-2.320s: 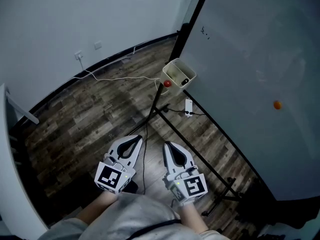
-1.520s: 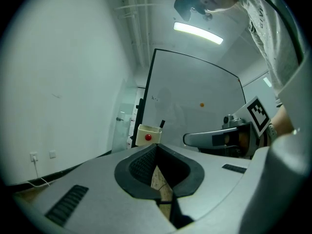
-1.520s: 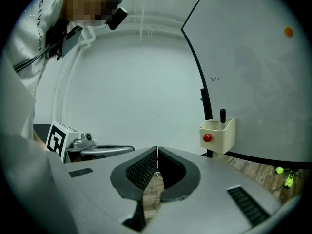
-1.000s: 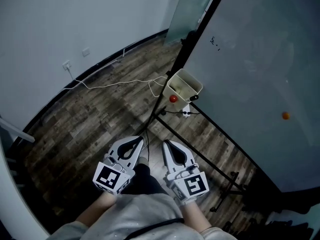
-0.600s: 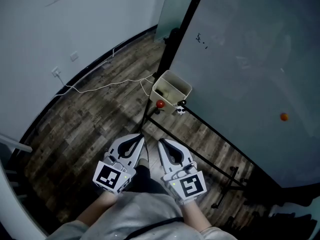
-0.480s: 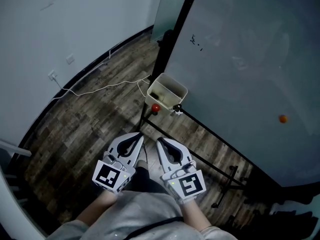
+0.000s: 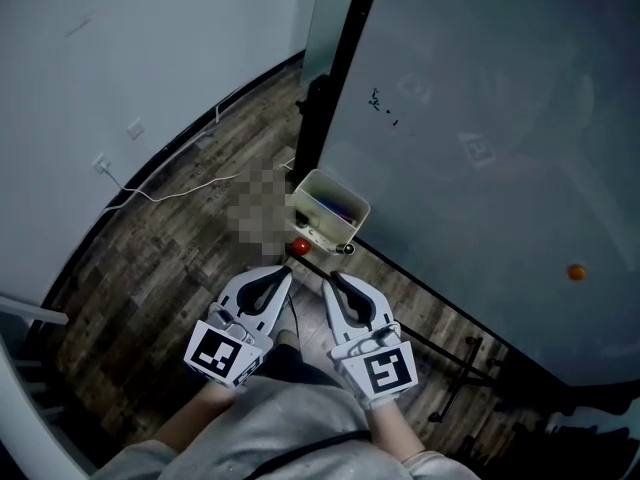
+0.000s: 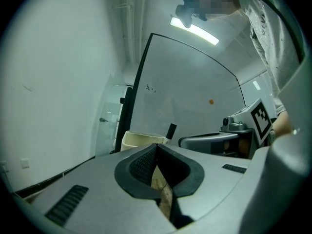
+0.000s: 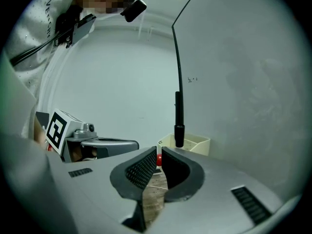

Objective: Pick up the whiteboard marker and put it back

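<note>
A cream bin point(image 7: 312, 189) hangs on the whiteboard stand, just ahead of both grippers. Small coloured items point(image 7: 338, 211) lie inside it, too small to name; I can make out no marker for certain. My left gripper point(image 7: 286, 270) and right gripper point(image 7: 327, 279) are held side by side, pointing level at the bin, both shut and empty. In the left gripper view the left gripper point(image 8: 156, 146) points towards the bin point(image 8: 140, 139). In the right gripper view a red knob point(image 9: 158, 159) shows just beyond the right gripper point(image 9: 159, 152), with the bin point(image 9: 194, 144) behind.
The large whiteboard point(image 7: 490, 118) fills the right, with an orange magnet point(image 7: 576, 272) on it. A black frame post point(image 9: 178, 111) rises beside the bin. Stand legs point(image 7: 455, 353) cross the wooden floor at right. A white cable point(image 7: 160, 192) trails along the floor by the wall.
The person has walked towards the whiteboard, so the bin now sits much closer to both grippers. Both grippers stay shut, side by side.
</note>
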Demonstrator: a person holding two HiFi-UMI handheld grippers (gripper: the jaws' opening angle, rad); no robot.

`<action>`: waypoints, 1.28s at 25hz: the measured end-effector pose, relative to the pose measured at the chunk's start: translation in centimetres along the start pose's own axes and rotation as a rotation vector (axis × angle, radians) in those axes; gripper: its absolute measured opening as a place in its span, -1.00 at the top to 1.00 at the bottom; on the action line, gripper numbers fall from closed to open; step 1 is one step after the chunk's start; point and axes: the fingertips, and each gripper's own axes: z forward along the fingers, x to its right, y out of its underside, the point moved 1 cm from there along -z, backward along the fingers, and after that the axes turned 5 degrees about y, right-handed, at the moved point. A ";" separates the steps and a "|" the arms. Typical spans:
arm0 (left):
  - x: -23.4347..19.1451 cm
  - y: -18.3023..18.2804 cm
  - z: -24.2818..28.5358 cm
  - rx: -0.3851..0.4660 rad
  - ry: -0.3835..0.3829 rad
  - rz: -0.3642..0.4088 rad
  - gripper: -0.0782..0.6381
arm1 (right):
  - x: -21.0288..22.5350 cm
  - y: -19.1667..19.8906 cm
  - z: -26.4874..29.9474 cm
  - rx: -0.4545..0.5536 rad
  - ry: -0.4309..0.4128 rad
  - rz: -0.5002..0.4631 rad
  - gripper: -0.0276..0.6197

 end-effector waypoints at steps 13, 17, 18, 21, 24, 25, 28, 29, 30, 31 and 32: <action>-1.8 0.4 4.1 -0.003 0.015 -0.010 0.74 | 4.0 -0.5 2.4 0.043 -0.021 0.001 0.55; -1.8 0.1 4.3 -0.007 0.002 -0.020 0.74 | 3.9 -0.7 2.8 0.050 -0.070 -0.002 0.54; -1.8 -0.1 4.3 -0.004 -0.001 -0.024 0.74 | 3.8 -0.6 2.9 0.044 -0.077 -0.004 0.54; -2.2 -0.2 4.7 -0.007 -0.005 -0.021 0.74 | 4.0 -0.5 3.3 0.039 -0.092 -0.012 0.55; -2.4 0.1 5.1 -0.020 0.001 -0.017 0.74 | 4.1 -0.4 3.6 0.046 -0.105 -0.011 0.55; -2.4 0.0 5.3 -0.018 0.004 -0.023 0.74 | 4.1 -0.4 3.6 0.045 -0.109 -0.010 0.55; -2.4 0.0 5.7 -0.017 0.010 -0.046 0.74 | 4.3 -0.4 3.6 0.048 -0.110 -0.005 0.56; -2.5 0.1 5.7 -0.023 0.011 -0.042 0.74 | 4.4 -0.3 3.7 0.047 -0.108 -0.004 0.58; -2.6 0.1 5.8 -0.029 0.013 -0.038 0.74 | 4.4 -0.2 3.7 0.044 -0.106 -0.004 0.61; -2.6 0.2 5.9 -0.032 0.014 -0.037 0.74 | 4.5 -0.2 3.7 0.041 -0.106 -0.005 0.62; -2.8 0.2 6.0 -0.035 0.014 -0.040 0.74 | 4.5 -0.1 3.7 0.037 -0.109 -0.008 0.62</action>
